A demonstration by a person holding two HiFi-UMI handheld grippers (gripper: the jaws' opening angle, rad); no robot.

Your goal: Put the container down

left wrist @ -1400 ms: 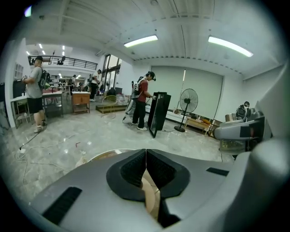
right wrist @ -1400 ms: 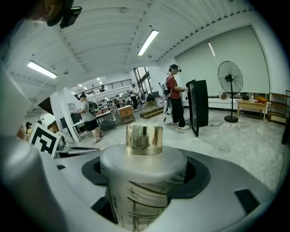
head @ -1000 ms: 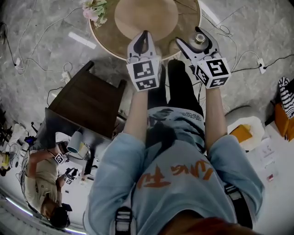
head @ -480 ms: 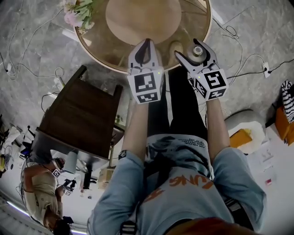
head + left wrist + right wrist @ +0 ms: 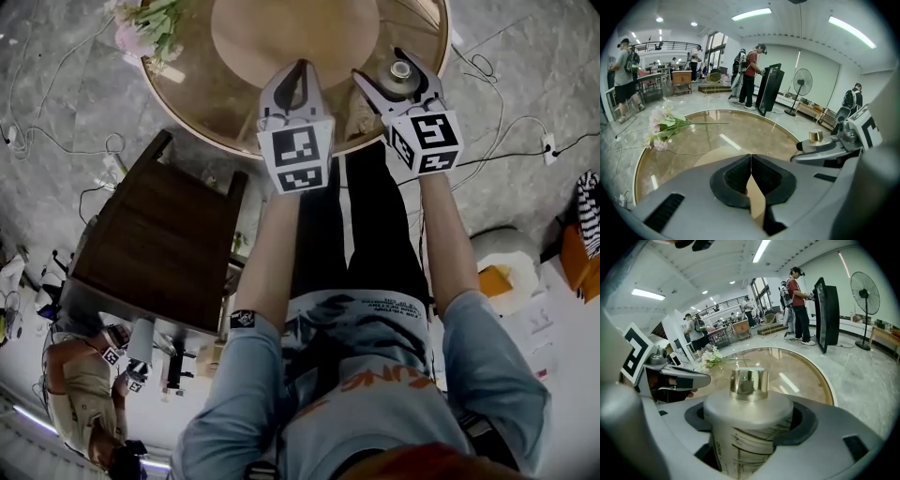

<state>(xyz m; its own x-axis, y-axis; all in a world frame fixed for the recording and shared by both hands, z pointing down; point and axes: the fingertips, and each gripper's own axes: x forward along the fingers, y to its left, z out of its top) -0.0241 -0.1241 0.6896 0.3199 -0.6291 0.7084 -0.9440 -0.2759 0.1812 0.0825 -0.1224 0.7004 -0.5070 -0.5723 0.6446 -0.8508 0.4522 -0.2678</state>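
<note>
A pale cylindrical container [image 5: 745, 427] with a shiny gold knob on its lid sits between the jaws of my right gripper [image 5: 747, 420], which is shut on it. In the head view the right gripper [image 5: 401, 77] holds the container [image 5: 402, 71] over the near right rim of the round glass table [image 5: 197, 112]. The left gripper [image 5: 298, 80] is beside it to the left, over the table's near edge, shut with its pads together and nothing in them. From the left gripper view the gold knob [image 5: 816, 136] shows at the right.
A bunch of pink flowers [image 5: 141, 33] lies on the table's left part. A dark wooden chair [image 5: 159, 234] stands left of the person's legs. Cables [image 5: 497, 112] trail on the marble floor. Other people stand in the room [image 5: 752, 75].
Both grippers have moved forward and further over the table. The container stays held in the right gripper. The left gripper stays shut.
</note>
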